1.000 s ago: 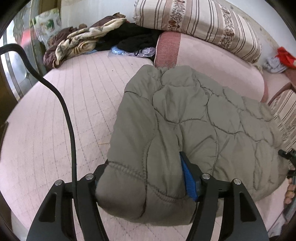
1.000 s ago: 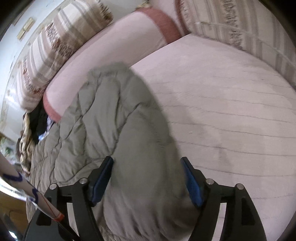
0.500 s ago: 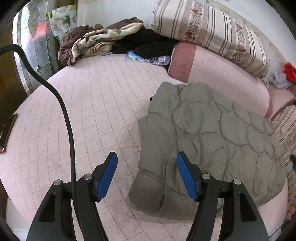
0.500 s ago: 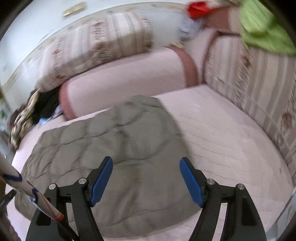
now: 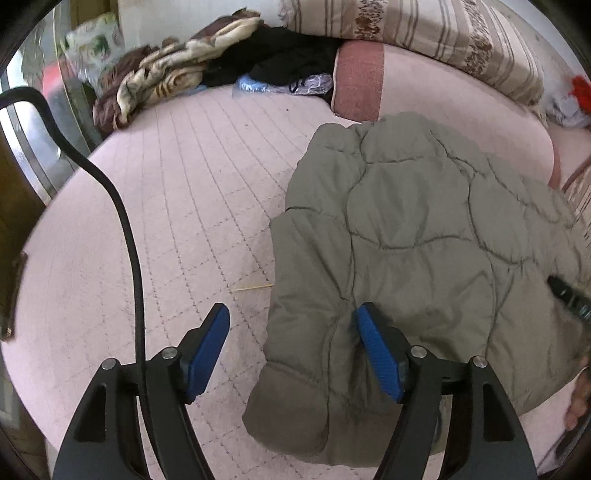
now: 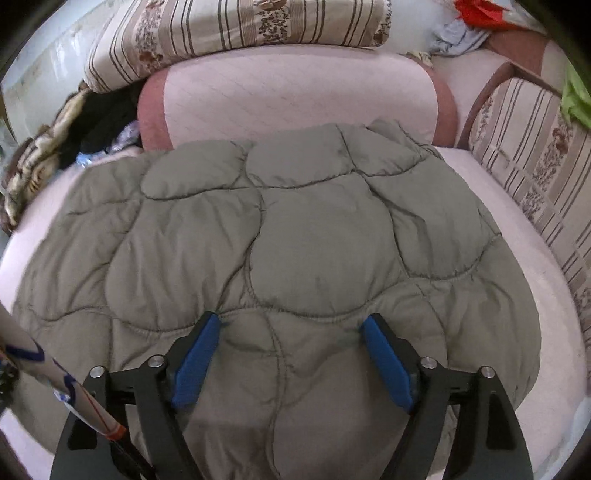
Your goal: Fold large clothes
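Note:
A grey-green quilted jacket [image 5: 424, 236] lies folded into a compact bundle on the pink quilted sofa seat [image 5: 177, 206]. My left gripper [image 5: 291, 317] is open and empty, hovering over the jacket's left front corner, its right pad above the fabric. In the right wrist view the jacket [image 6: 288, 236] fills the middle. My right gripper [image 6: 291, 328] is open and empty, low over the jacket's near edge. The tip of the right gripper [image 5: 569, 299] shows at the right edge of the left wrist view.
A pile of other clothes [image 5: 192, 74] lies at the back left of the seat. A pink bolster [image 6: 295, 92] and striped cushions [image 6: 236, 29] stand behind the jacket. A striped armrest [image 6: 532, 158] bounds the right side. A black cable [image 5: 125, 229] hangs at left.
My left gripper let go of the jacket's corner, opened and drew back. My right gripper swung round from the jacket's side to its near edge, staying open.

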### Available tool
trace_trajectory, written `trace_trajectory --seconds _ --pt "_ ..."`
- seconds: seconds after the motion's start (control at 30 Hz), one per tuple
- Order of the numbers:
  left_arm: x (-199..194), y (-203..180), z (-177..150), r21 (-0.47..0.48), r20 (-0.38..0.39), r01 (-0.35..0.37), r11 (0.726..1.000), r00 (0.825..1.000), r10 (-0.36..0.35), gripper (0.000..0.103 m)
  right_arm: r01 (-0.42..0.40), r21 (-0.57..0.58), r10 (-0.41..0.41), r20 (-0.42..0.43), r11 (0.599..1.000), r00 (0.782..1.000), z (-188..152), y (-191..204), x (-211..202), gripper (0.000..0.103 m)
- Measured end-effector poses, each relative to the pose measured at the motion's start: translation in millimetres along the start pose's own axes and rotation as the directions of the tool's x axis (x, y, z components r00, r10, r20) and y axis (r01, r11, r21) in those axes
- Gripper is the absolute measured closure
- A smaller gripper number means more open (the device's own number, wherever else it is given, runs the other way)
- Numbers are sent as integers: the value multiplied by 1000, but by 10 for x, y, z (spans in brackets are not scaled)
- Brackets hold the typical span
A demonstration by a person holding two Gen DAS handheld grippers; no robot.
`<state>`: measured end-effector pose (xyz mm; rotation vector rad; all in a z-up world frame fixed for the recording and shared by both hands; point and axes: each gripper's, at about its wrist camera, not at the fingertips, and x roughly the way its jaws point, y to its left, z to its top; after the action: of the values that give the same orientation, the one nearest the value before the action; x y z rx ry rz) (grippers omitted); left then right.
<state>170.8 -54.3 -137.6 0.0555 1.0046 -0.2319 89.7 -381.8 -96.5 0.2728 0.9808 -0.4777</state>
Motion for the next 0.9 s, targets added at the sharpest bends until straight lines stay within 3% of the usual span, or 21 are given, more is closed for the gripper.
trace_trajectory --seconds 0.1,0.2,0.27,0.43,0.57,0.63,0.8,0.9 --pt "-65 118 59 -57 -10 45 997 999 -46 32 23 -5 -23 -7 1000 1000 57 28 -79 16" --pt "-269 219 89 -86 39 61 994 998 -58 32 67 -17 -65 132 998 989 103 147 -456 19" --pt "-422 323 104 -111 82 59 992 995 -50 32 32 -57 -21 175 998 984 137 342 -635 19" --pt "-564 668 140 -201 119 9 980 993 15 32 -90 -213 125 158 973 980 95 1053 -706 20" --pt "-567 883 145 -256 119 -25 966 991 58 32 -124 -306 152 69 944 986 10 1636 -348 21" --pt "-564 930 149 -266 116 -31 963 991 64 32 -89 -303 111 54 949 992 -7 1785 -137 18" --pt "-567 860 128 -252 122 -16 968 991 49 32 -99 -298 108 13 949 994 98 1808 -92 15" --pt "-535 735 109 -217 119 5 976 993 22 32 -139 -257 154 39 956 987 176 1503 -351 19"
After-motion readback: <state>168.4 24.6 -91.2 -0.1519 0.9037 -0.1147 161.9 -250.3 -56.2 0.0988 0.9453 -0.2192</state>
